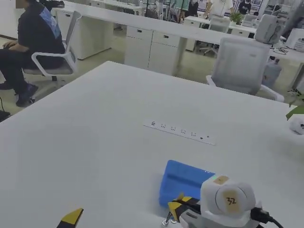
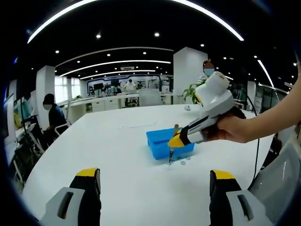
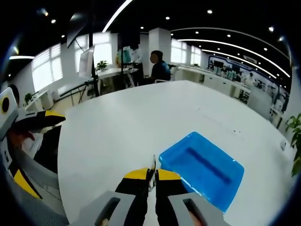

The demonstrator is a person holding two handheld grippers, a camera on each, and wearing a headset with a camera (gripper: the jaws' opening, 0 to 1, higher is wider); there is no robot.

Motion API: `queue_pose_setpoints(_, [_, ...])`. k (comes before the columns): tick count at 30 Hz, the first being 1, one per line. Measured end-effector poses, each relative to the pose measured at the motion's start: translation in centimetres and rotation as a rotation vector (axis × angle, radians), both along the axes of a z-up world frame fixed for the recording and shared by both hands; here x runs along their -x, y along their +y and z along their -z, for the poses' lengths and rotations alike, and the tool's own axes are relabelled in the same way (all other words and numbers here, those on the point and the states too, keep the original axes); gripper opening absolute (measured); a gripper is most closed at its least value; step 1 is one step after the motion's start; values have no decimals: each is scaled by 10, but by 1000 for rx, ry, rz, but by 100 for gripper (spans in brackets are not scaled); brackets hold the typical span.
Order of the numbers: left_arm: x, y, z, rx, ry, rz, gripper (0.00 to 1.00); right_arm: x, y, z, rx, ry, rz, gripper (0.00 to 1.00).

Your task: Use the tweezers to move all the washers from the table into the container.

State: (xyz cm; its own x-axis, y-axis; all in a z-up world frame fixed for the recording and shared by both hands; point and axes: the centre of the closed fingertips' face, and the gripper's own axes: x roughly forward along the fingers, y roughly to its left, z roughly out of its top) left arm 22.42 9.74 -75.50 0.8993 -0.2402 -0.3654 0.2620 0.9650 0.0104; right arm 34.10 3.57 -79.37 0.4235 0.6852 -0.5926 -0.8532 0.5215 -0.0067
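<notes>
Washers (image 2: 182,163) on the white counter (image 2: 117,155) just beside the blue container (image 2: 160,138), tweezers (image 2: 172,150) tip-down near them, clamped between the jaws of the right gripper (image 3: 151,175), left gripper (image 2: 154,175) jaws wide apart

**Grippers cut off, tweezers half hidden, washers too small**

In the head view the right gripper (image 1: 179,205) is cut off by the bottom edge, and the container's (image 1: 183,178) near corner is hidden behind it. Of the left gripper (image 1: 71,218), a single yellow tip is seen at that edge. In the right gripper view the tweezers (image 3: 153,165) are largely hidden between the jaws pressed on them. The washers (image 2: 181,163) are too small to be counted.
</notes>
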Motion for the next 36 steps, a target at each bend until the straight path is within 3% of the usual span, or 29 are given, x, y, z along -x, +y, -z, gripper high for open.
queue_pose_setpoints(3, [0,0,-1,3,-3,1,99,-1,-2,-13,-17,-22,6,0])
queue_pose_setpoints(7, [0,-1,-7,23,-32,-1,99,-5,-3,-26,-28,-50,11,0])
queue_pose_setpoints(16, [0,-1,-6,20,-29,0,99,-20,1,-51,-71,-92,35,0])
queue_pose_setpoints(19, [1,-1,-12,54,-50,-1,99,-26,4,-56,-77,-109,35,0])
queue_pose_setpoints(24, [0,0,-18,92,-78,-11,99,-35,7,-55,-65,-135,38,0])
queue_pose_setpoints(27, [0,0,-14,79,-62,-14,99,-44,8,-49,-51,-146,57,0])
queue_pose_setpoints(36, [0,1,-15,79,-64,-13,99,-60,9,-13,-2,-73,86,0])
